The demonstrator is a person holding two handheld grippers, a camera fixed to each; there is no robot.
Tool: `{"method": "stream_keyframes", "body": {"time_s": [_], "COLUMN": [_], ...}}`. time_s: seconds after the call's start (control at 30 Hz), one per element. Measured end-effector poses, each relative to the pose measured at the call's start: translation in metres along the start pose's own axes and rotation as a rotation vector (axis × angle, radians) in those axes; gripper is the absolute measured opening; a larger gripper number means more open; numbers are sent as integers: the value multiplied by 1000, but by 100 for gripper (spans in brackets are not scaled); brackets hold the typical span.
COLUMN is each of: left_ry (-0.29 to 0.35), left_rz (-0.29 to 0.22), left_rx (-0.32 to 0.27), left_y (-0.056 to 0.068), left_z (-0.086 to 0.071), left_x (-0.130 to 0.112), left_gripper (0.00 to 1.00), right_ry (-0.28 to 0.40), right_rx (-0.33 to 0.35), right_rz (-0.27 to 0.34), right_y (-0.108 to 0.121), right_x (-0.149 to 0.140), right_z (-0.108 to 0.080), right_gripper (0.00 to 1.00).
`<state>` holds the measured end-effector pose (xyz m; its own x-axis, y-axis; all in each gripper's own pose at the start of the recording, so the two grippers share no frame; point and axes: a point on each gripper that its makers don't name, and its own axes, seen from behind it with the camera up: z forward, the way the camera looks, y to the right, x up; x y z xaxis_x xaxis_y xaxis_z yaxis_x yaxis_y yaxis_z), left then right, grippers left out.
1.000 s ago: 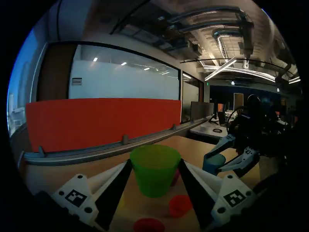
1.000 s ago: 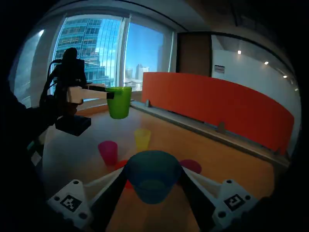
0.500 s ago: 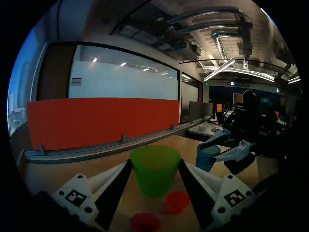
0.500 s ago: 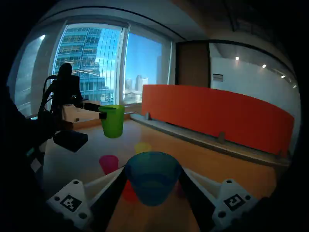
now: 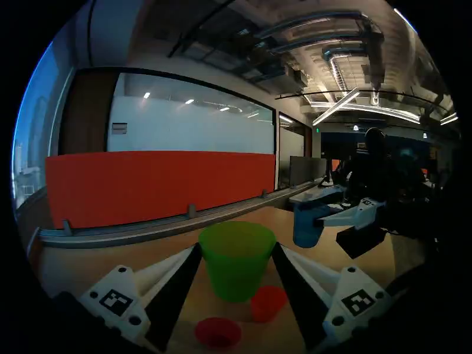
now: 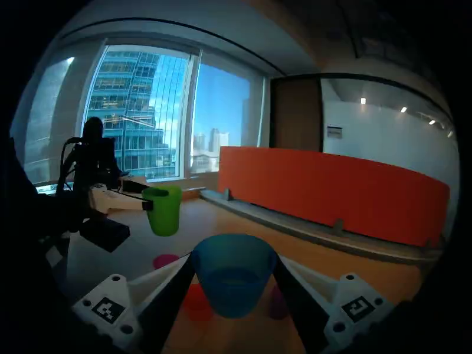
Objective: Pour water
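In the left gripper view the left gripper (image 5: 237, 248) has its jaws clamped on the sides of the green cup (image 5: 237, 271), which is upright and lifted above the surface (image 5: 112, 256). Its mouth is level and open. Two red cups (image 5: 268, 302) stand on the surface below it. Off to the right and farther away, the right gripper (image 5: 311, 212) has its jaws clamped on the blue cup (image 5: 305, 231). That cup is also upright, near the green cup but apart from it, with its rim somewhat higher. In the right gripper view the blue cup sits between the near jaws with what looks like water (image 6: 234, 277) low inside. The green cup hangs to the left and beyond, and small cups, one of them a pink cup (image 6: 167, 260), stand on the surface underneath. The step in hand seems to be closing the gap for the pour. To do it well, hold the green cup steady and level as the receiver. Bring the blue rim over the green mouth before any tilt. Then tip slowly toward the green cup so the stream lands inside it and not on the cups below. Neither grip should slacken.
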<state>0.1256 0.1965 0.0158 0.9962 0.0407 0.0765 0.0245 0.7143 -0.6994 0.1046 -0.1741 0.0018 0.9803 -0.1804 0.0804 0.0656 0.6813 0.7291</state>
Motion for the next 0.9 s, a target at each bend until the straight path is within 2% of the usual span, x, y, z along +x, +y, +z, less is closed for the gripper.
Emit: {"method": "stream_keyframes", "body": {"time_s": [0.9], "left_ry": [17], "left_rz": [-9], "left_rx": [-10], "left_y": [9], "left_z": [-15], "left_x": [-9], "left_gripper": [86], "right_ry": [23], "right_rx": [23], "right_rz": [-72], "right_y": [-9], "right_x": [37], "right_z": [18], "right_gripper": [92]}}
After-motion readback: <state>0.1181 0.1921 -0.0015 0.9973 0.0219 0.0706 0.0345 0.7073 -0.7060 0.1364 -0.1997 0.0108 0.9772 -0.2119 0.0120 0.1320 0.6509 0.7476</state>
